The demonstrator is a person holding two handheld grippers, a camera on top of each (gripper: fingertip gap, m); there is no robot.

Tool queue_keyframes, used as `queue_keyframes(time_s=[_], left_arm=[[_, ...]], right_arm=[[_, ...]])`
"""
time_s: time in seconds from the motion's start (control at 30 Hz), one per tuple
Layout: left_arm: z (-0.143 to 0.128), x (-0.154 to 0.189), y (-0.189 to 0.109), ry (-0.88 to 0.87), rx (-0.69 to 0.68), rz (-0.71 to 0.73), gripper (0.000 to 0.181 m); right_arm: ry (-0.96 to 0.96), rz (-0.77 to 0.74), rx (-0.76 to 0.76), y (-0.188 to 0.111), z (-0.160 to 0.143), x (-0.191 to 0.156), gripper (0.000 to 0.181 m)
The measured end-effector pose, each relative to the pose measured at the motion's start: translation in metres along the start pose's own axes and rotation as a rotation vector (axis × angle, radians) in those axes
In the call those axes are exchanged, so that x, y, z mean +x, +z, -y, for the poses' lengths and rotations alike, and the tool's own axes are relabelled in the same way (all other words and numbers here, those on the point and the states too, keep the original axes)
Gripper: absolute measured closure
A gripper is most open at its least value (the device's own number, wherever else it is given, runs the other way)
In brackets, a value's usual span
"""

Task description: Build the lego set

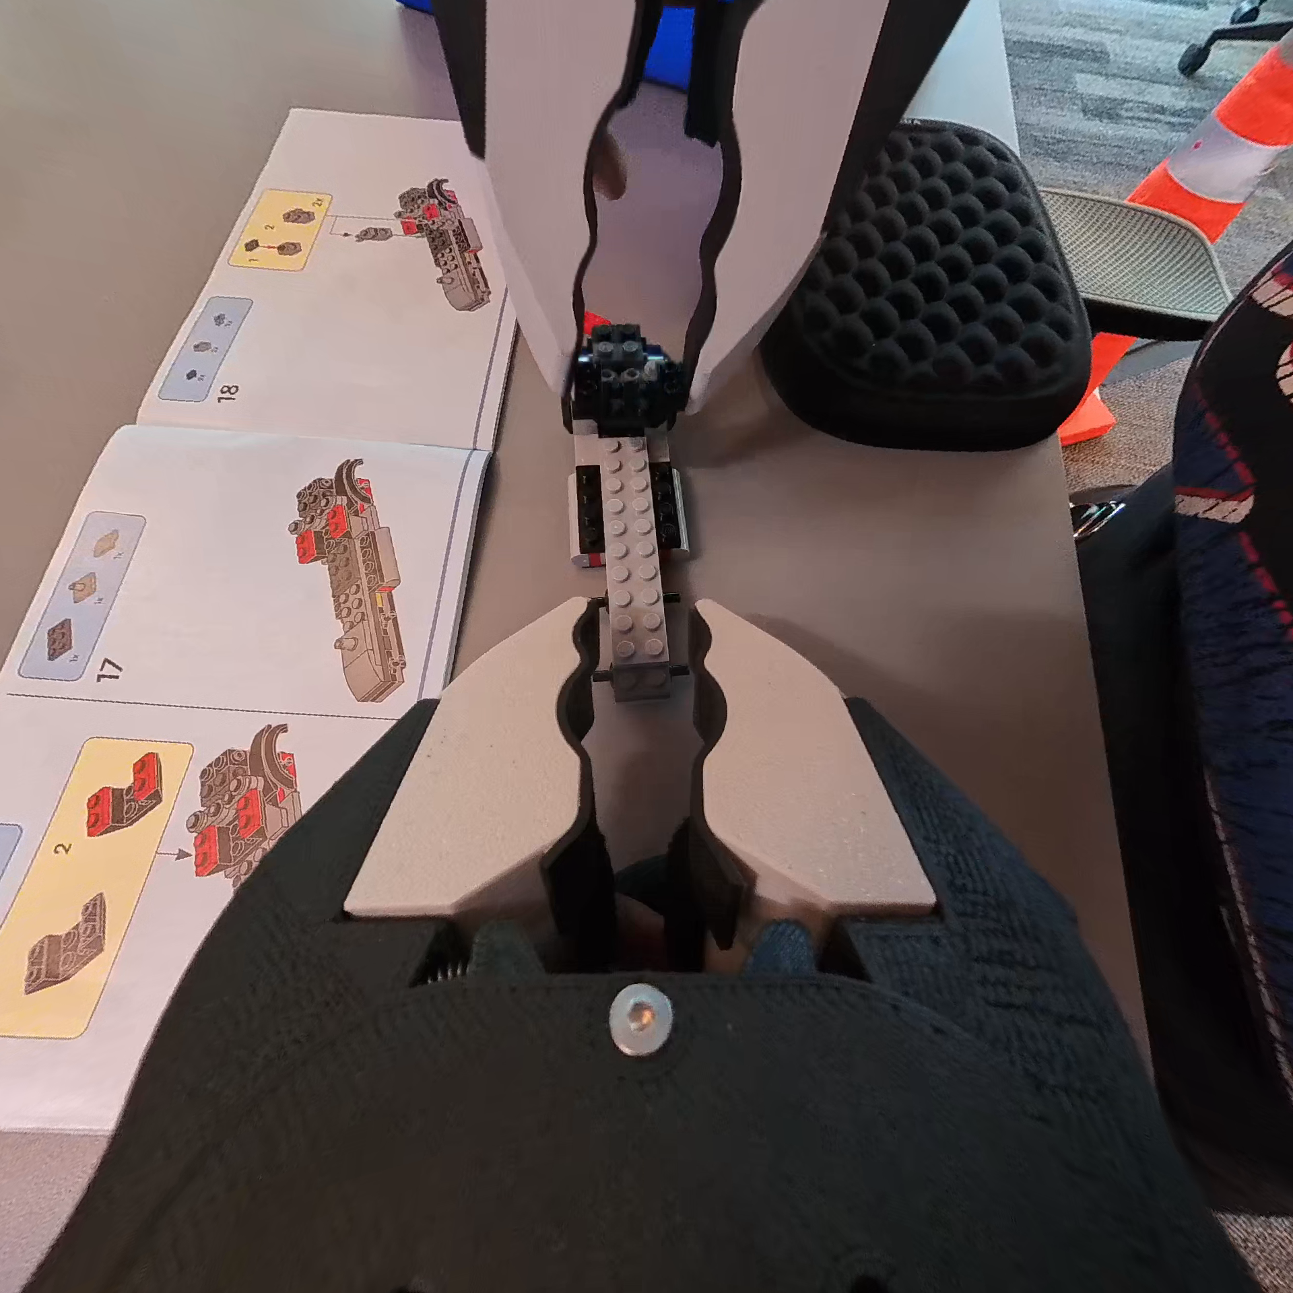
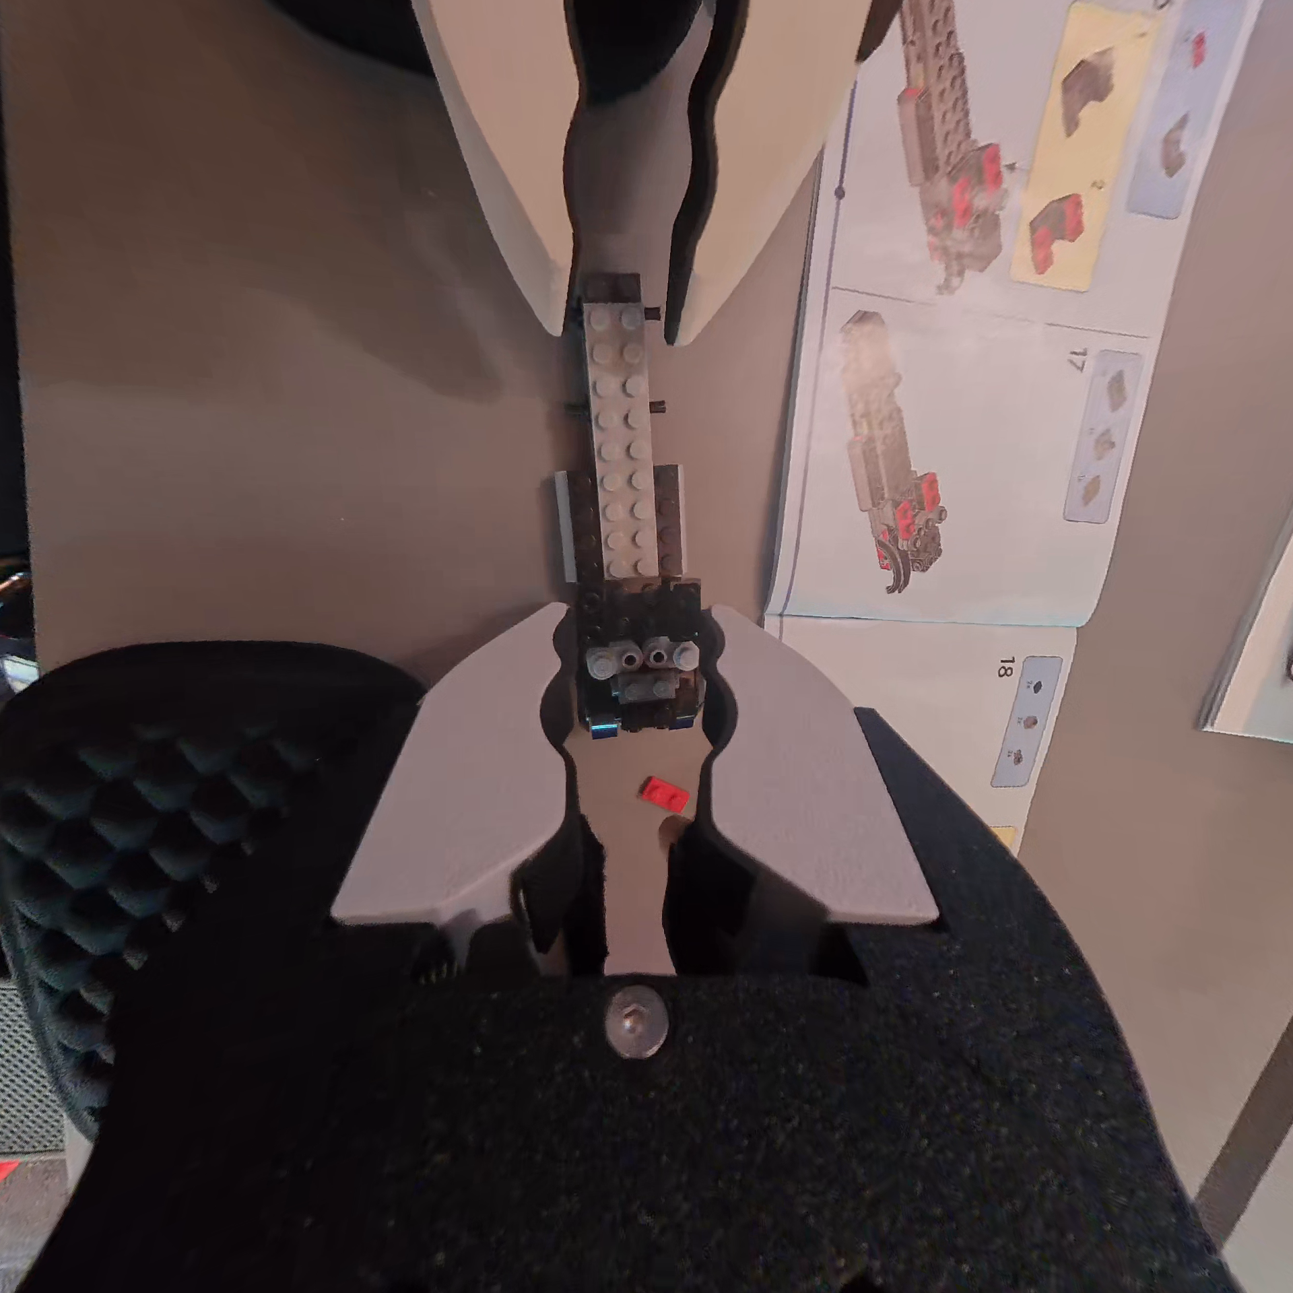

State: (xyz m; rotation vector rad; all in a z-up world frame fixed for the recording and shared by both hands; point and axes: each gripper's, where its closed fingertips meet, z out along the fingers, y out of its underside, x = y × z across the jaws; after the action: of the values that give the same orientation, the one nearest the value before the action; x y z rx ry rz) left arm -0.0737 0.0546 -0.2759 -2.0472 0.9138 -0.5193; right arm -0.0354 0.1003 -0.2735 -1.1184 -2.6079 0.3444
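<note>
Table (image 1: 874,560): we are looking along a grey tabletop, and everything here rests on it or hangs just above it.
Instruction booklet (image 1: 280,560): it lies open and flat beside the model, showing pictured building steps in blue and yellow boxes.
Black case (image 1: 930,280): a padded, dimpled case sits on the far side of the model from the booklet, near the table edge.
Right gripper (image 2: 637,619): its jaws are narrowed onto the dark, blocky end of the model. In the right wrist view the wavy black pads sit against both sides of that end, and the left wrist view shows the same tips pinching it from the far side. We call that a grip.
Left gripper (image 1: 644,609): its jaws stand partly apart, straddling the thin grey end of the model. In the left wrist view we see a gap on the right side, while the left pad is very close to the small black pegs that stick out sideways. We cannot tell whether it touches.
Lego model (image 1: 630,532): a long grey studded strip with black side pieces and a black cluster at one end, stretched between the two grippers over the table.
Red piece (image 2: 665,793): a small flat red plate lies loose on the table under the right gripper, just behind the model's dark end.
</note>
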Motion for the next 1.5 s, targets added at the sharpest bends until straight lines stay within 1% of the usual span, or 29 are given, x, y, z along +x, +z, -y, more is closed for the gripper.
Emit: queue_keyframes(time_s=[0.17,0.4,0.53,0.87,1.3,1.5], left_arm=[[0.0,0.0,0.0,-0.004,-0.003,-0.004,0.159],[0.002,0.0,-0.002,-0.015,0.017,-0.012,0.162],[0.0,0.0,0.0,-0.011,0.001,-0.011,0.162],[-0.001,0.001,0.0,-0.008,-0.002,-0.012,0.163],[-0.001,0.001,0.0,-0.001,-0.008,-0.012,0.163],[-0.002,0.002,0.0,0.005,-0.01,-0.01,0.163]], right_arm=[[-0.019,0.011,-0.046,0.006,-0.003,-0.002,0.148],[-0.023,0.021,-0.077,0.011,-0.004,-0.002,0.148],[-0.021,0.027,-0.084,0.012,-0.006,-0.002,0.148],[-0.032,0.033,-0.102,0.013,-0.008,-0.001,0.148],[-0.069,0.027,-0.19,0.012,-0.01,-0.001,0.148],[-0.069,0.025,-0.197,0.013,-0.009,-0.001,0.148]])
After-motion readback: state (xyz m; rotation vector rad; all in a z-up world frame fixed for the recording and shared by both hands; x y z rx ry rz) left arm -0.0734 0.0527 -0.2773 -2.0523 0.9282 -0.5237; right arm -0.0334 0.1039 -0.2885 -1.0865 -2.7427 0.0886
